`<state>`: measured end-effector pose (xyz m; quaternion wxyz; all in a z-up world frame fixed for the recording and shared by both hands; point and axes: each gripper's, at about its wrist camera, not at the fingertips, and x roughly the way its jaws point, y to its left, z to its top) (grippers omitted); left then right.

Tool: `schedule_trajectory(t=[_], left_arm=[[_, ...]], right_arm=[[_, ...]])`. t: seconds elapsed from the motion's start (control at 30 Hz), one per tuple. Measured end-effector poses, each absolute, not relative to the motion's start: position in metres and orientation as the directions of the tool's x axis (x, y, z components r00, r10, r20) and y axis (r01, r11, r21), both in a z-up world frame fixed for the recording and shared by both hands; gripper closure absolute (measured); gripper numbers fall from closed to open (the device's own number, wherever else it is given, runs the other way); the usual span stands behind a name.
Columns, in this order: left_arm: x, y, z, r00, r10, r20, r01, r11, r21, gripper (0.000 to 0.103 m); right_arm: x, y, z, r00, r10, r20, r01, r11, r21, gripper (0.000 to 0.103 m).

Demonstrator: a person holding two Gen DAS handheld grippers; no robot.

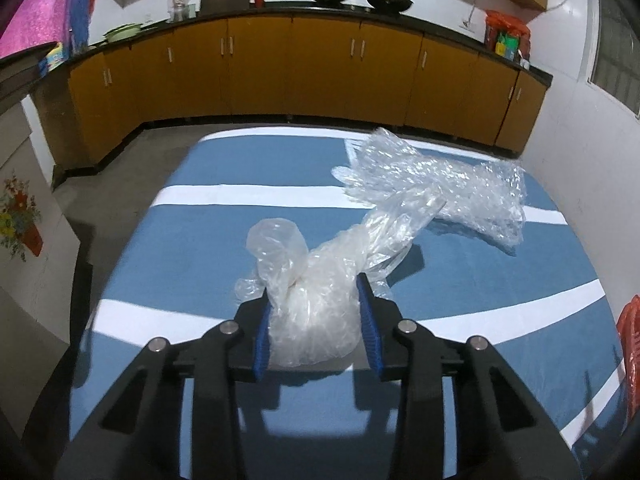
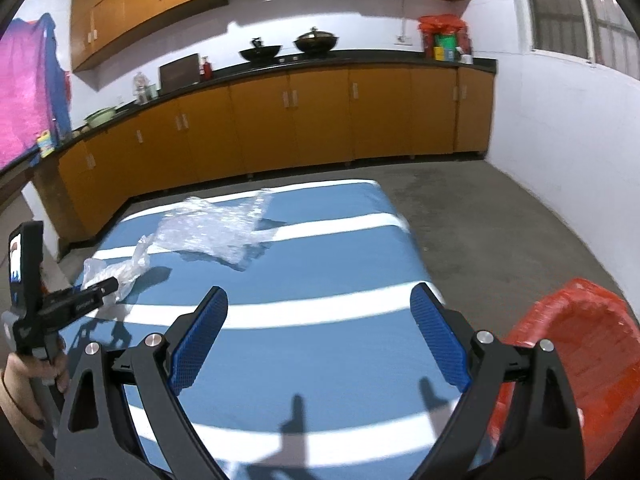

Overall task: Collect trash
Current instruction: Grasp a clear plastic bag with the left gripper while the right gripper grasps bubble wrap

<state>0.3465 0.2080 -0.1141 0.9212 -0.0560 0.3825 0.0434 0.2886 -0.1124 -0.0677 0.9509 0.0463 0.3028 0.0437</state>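
A crumpled clear plastic bag (image 1: 316,312) lies on the blue cloth with white stripes (image 1: 240,168) that covers the table. My left gripper (image 1: 314,292) has its blue pads against both sides of the bag's bulk. The bag's twisted tail runs up and right towards a sheet of bubble wrap (image 1: 440,184). In the right wrist view the left gripper (image 2: 108,286) sits at the far left with the bag (image 2: 120,268) at its tip, and the bubble wrap (image 2: 216,232) lies beyond. My right gripper (image 2: 319,292) hangs open over the striped cloth with nothing between its fingers.
A red mesh basket (image 2: 580,360) stands off the table's right edge, beside my right gripper; its rim (image 1: 630,344) also shows in the left wrist view. Orange cabinets (image 2: 320,120) with a dark counter run along the far wall. A grey floor surrounds the table.
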Motion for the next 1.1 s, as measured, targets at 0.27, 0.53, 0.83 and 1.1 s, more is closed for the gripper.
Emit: schedule_trajectory(t=[0.27, 0.53, 0.83, 1.1], left_arm=[[0.318, 0.246, -0.092, 0.743, 0.086, -0.664, -0.225, 0.966, -0.126, 0.065], [0.305, 0.272, -0.078, 0.762, 0.135, -0.633, -0.292, 0.945, -0.149, 0.065], [0.313, 0.271, -0.084, 0.750, 0.145, -0.646, -0.307, 0.941, -0.145, 0.064], [0.313, 0.255, -0.083, 0.750, 0.118, -0.651, -0.281, 0.948, -0.152, 0.064]], right_arm=[[0.354, -0.050, -0.078, 0.784, 0.218, -0.581, -0.190, 0.976, 0.109, 0.011], [0.424, 0.005, -0.086, 0.765, 0.248, -0.594, -0.231, 0.967, 0.105, 0.012], [0.455, 0.027, -0.123, 0.650, 0.176, -0.740, -0.264, 0.964, -0.003, 0.041], [0.436, 0.000, -0.115, 0.645, 0.148, -0.749, -0.246, 0.969, -0.021, 0.090]])
